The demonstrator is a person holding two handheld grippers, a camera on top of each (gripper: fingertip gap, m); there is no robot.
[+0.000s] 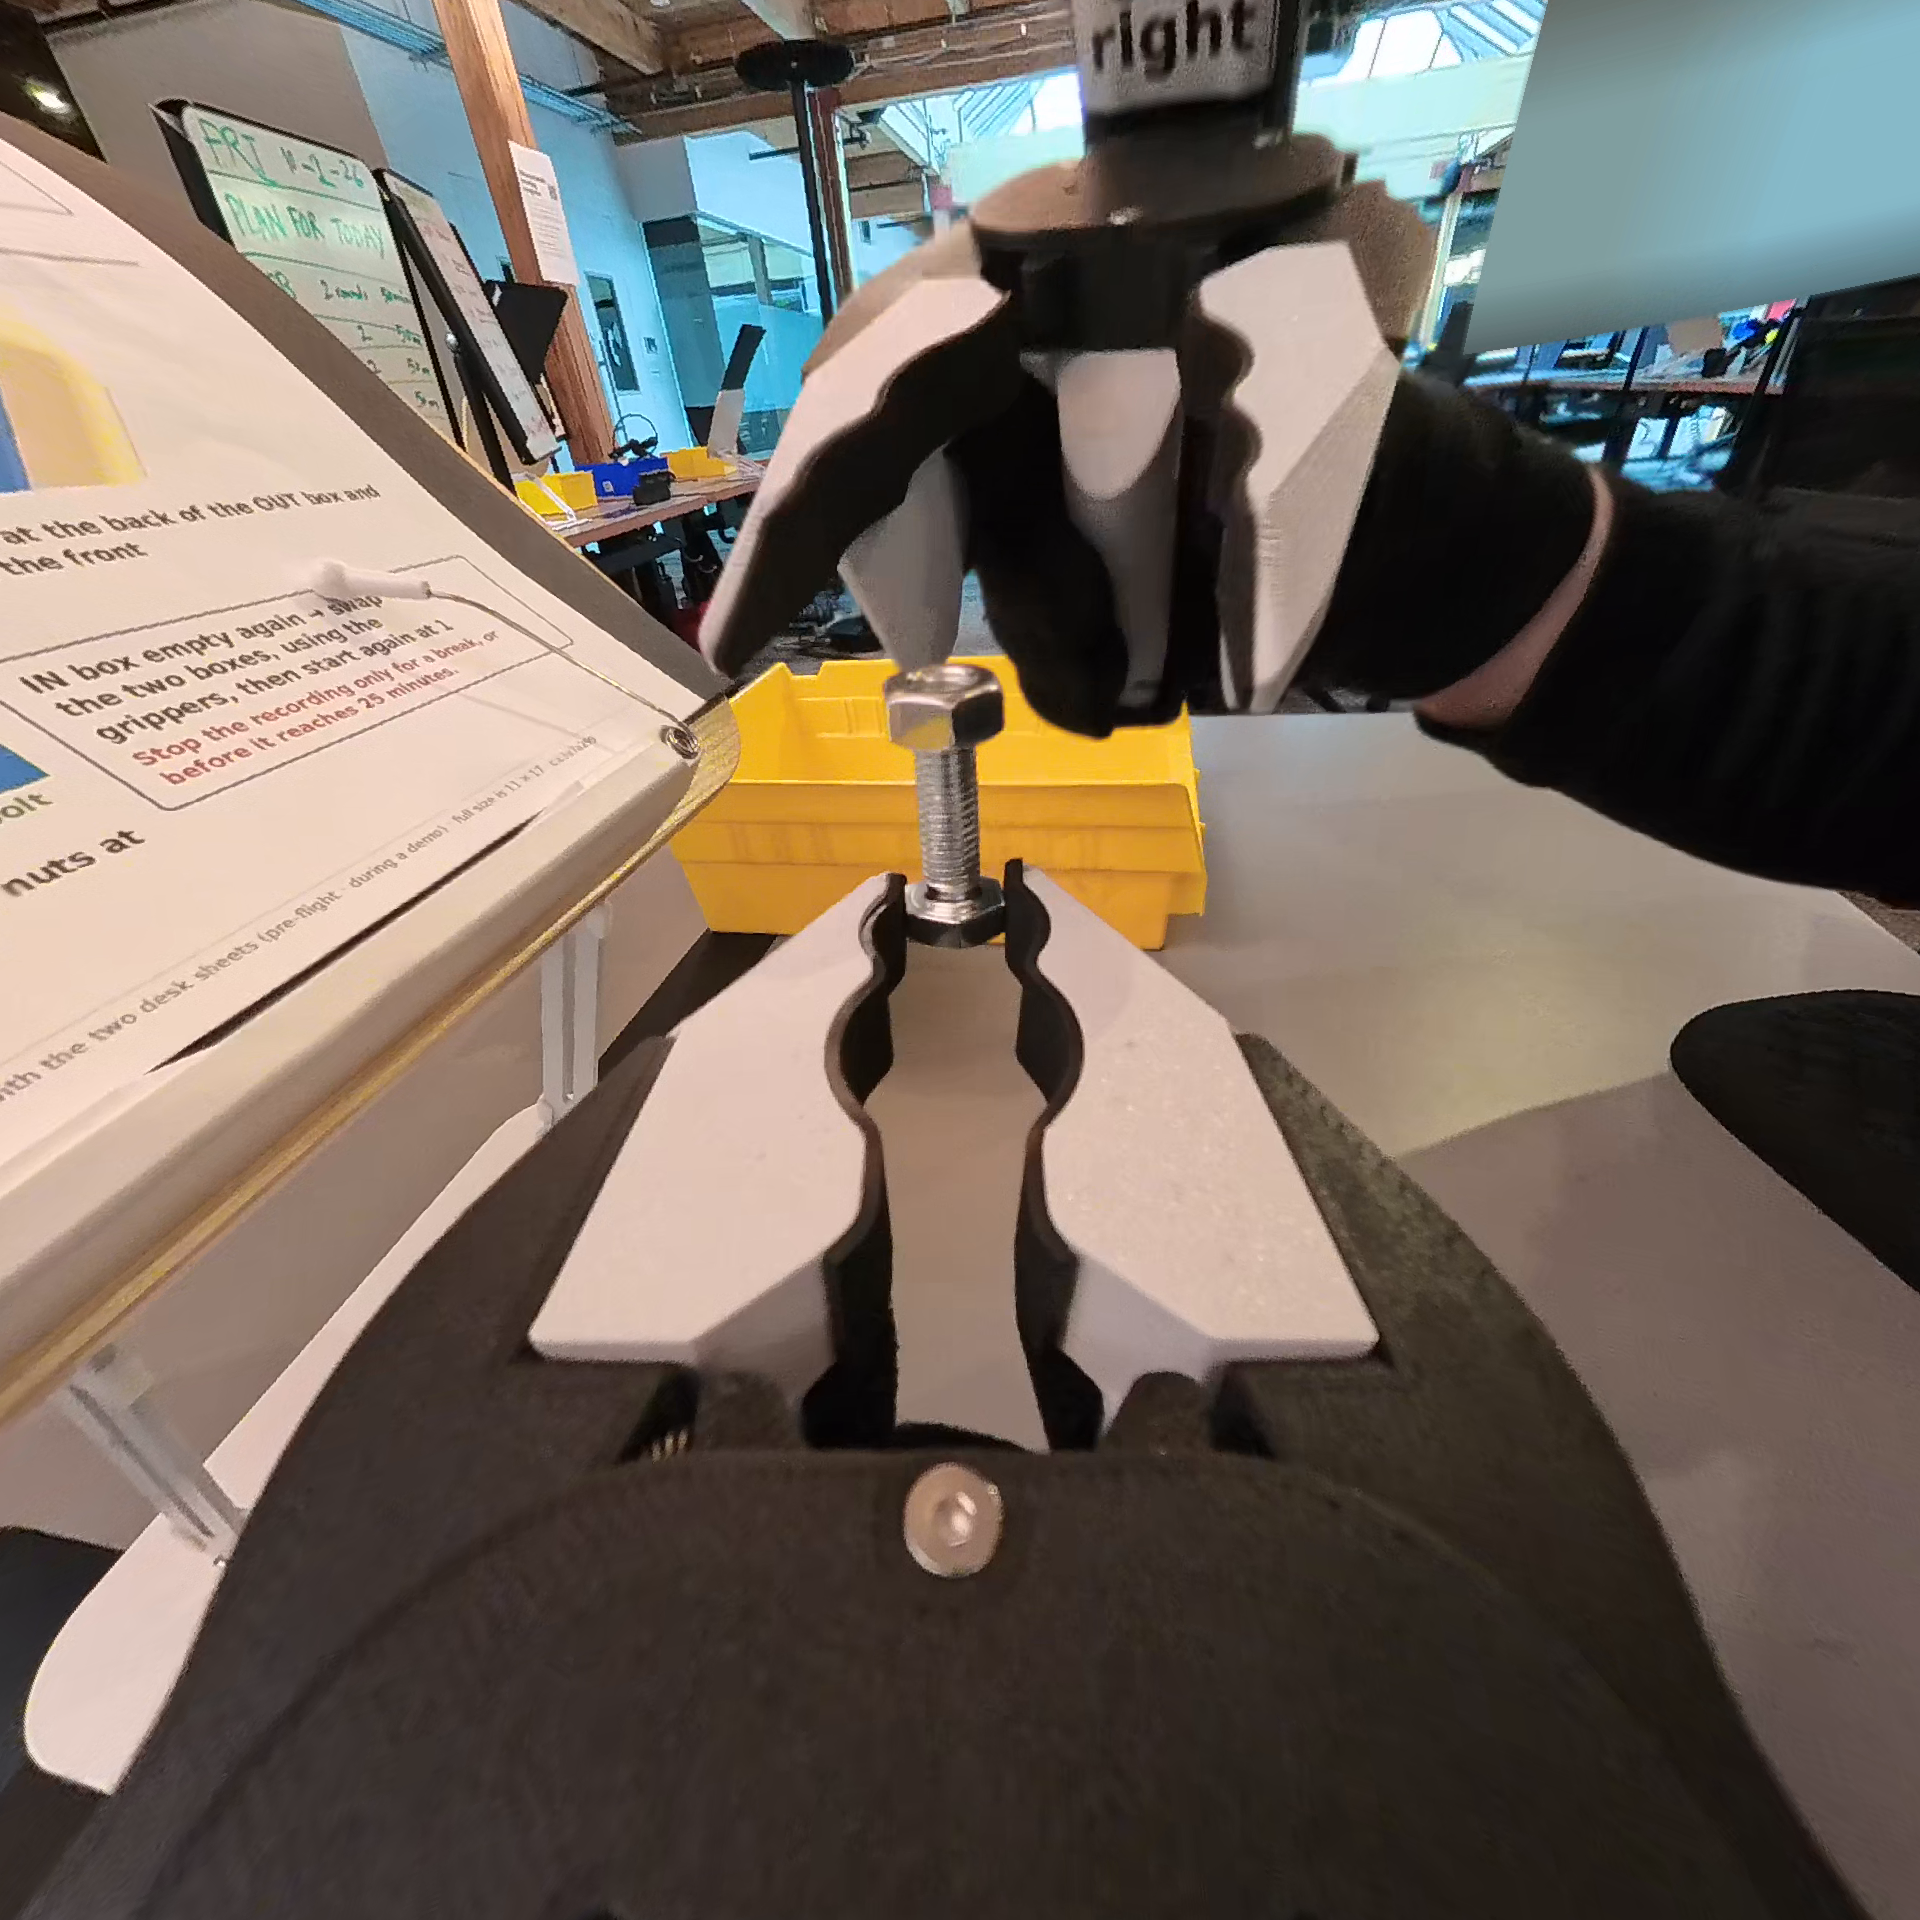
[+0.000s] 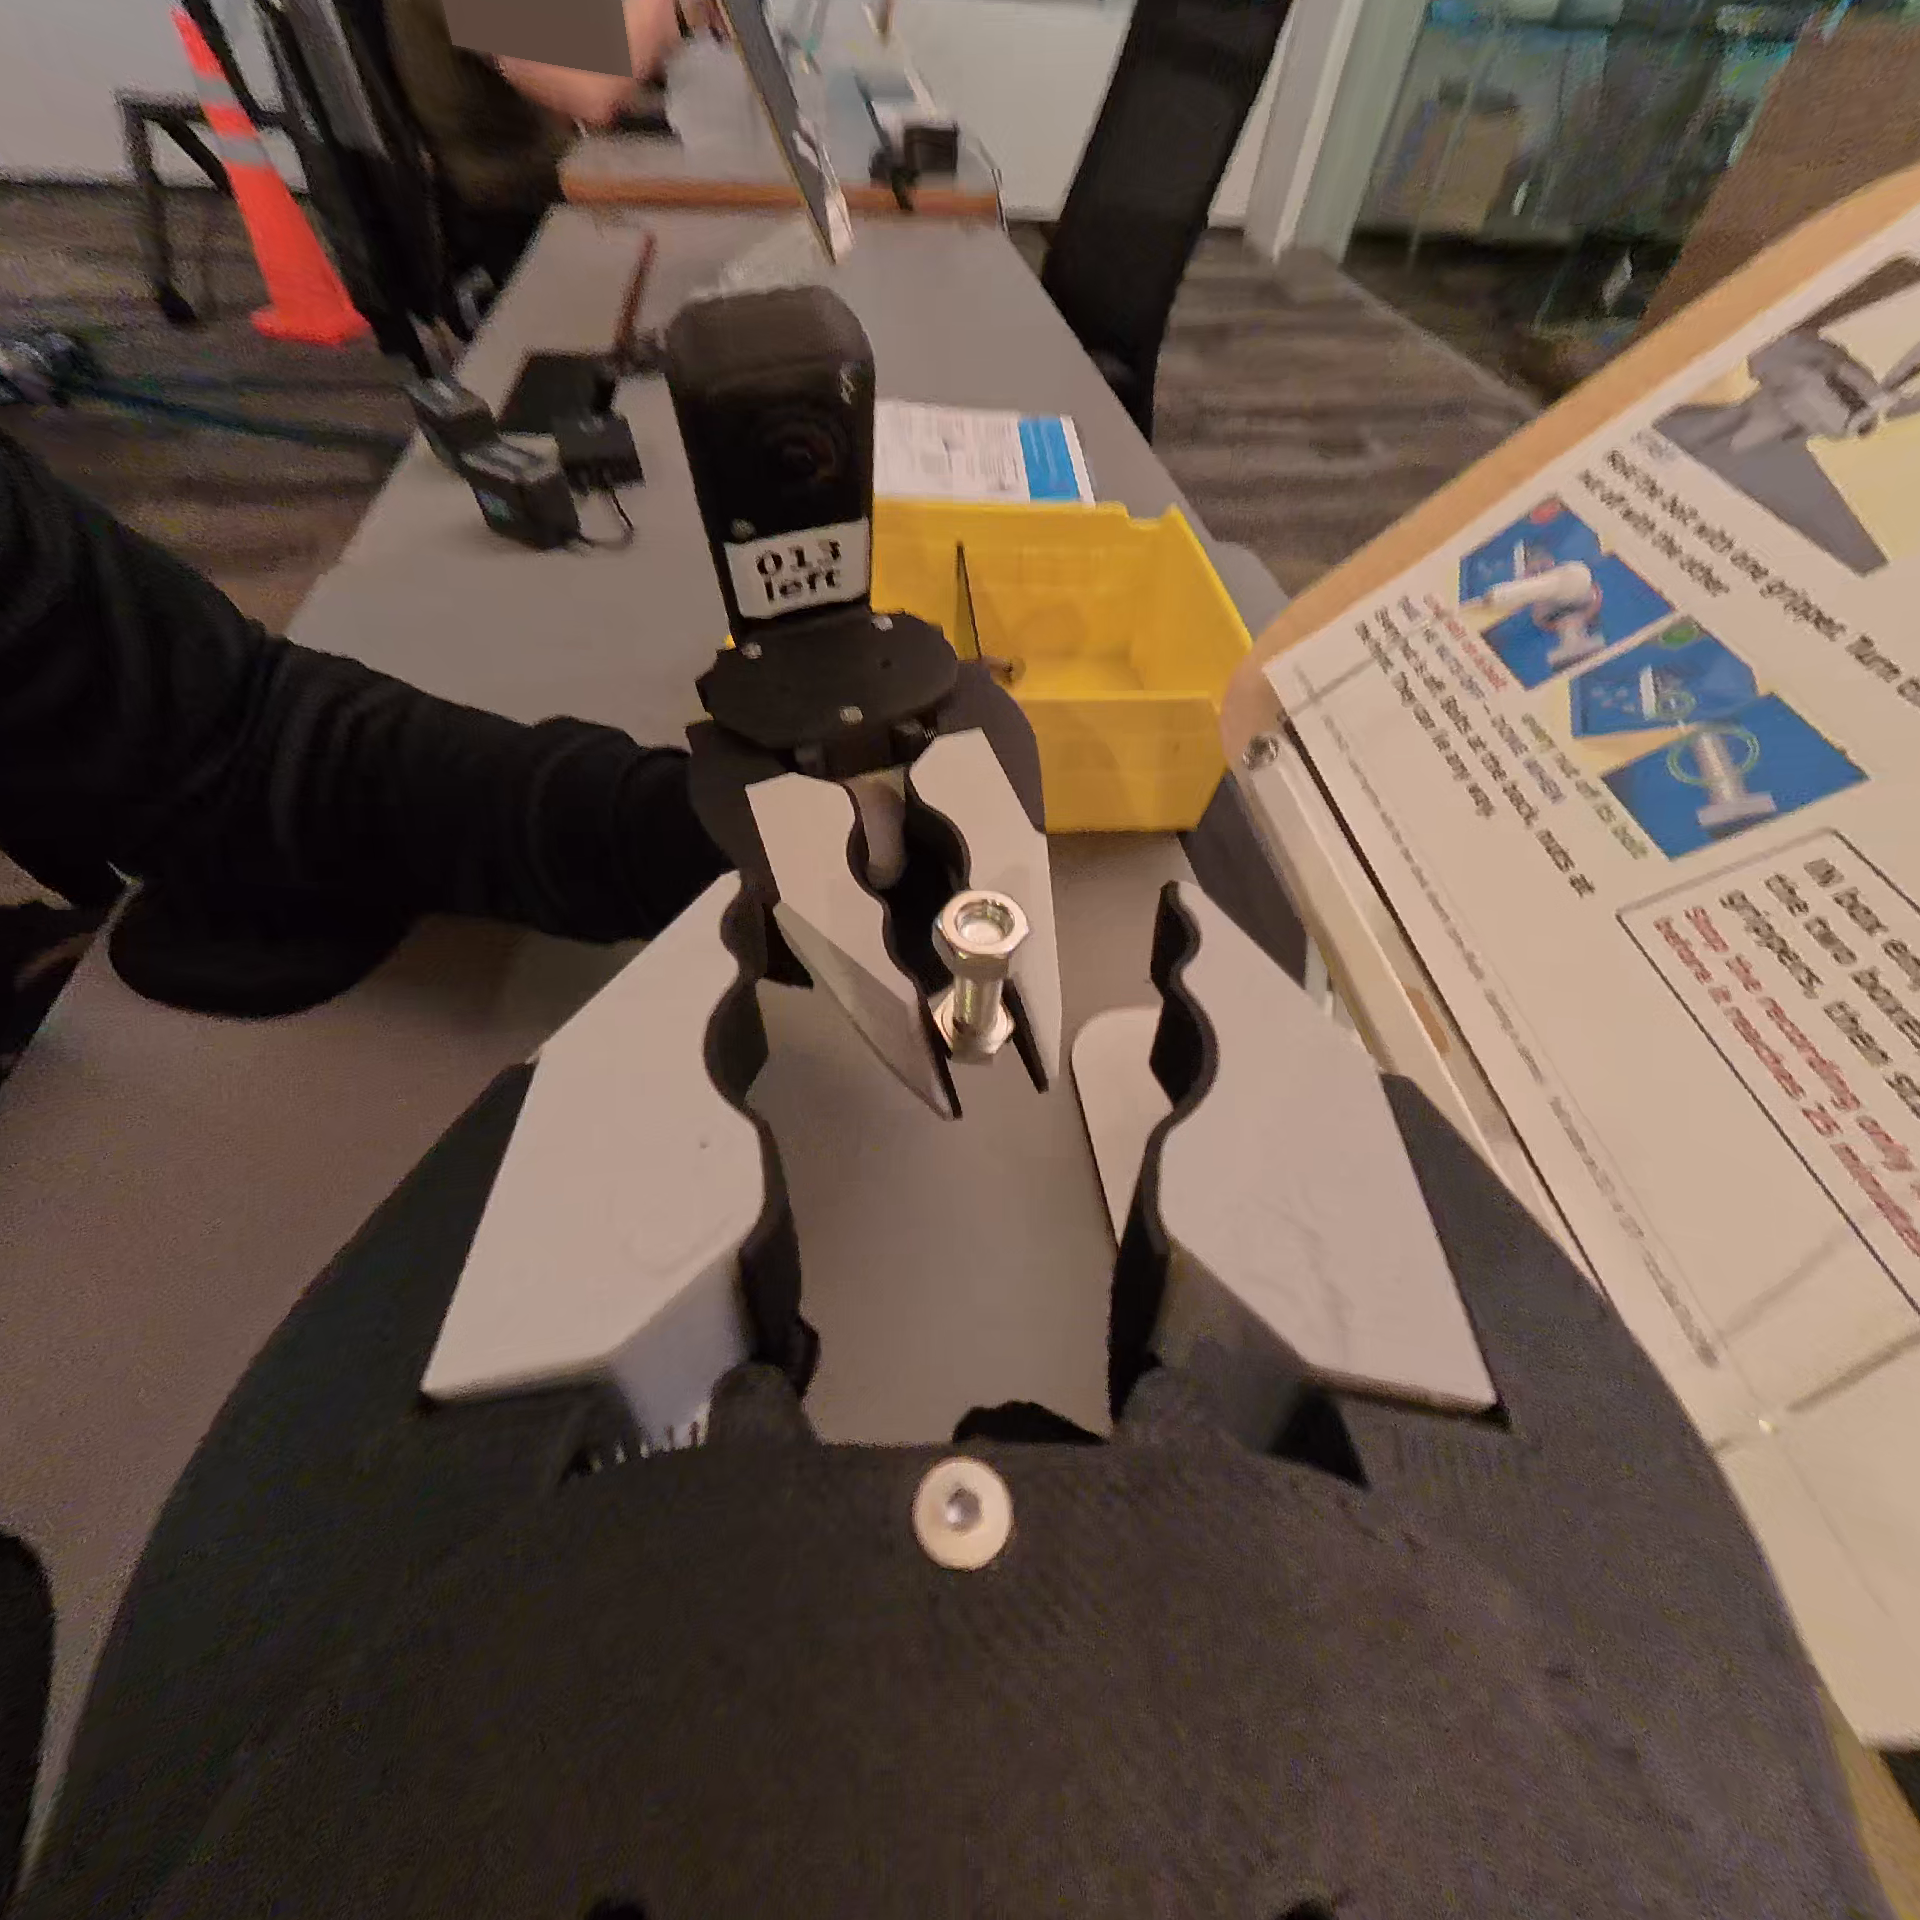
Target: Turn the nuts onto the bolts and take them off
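The left gripper [image 1: 953, 914] is clamped on the hex head of an upright bolt [image 1: 948, 821] – a nut [image 1: 943, 707] sits at the top of its thread – while the right gripper [image 2: 961, 997] hangs just above it, jaws spread wide and empty, before a yellow bin [image 1: 831, 821]

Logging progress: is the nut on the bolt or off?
On. The nut sits at the top of the upright bolt, held by the left gripper.

Upright silver bolt [image 1: 948, 821] (head down), 1 hex nut [image 1: 943, 707] at its tip.
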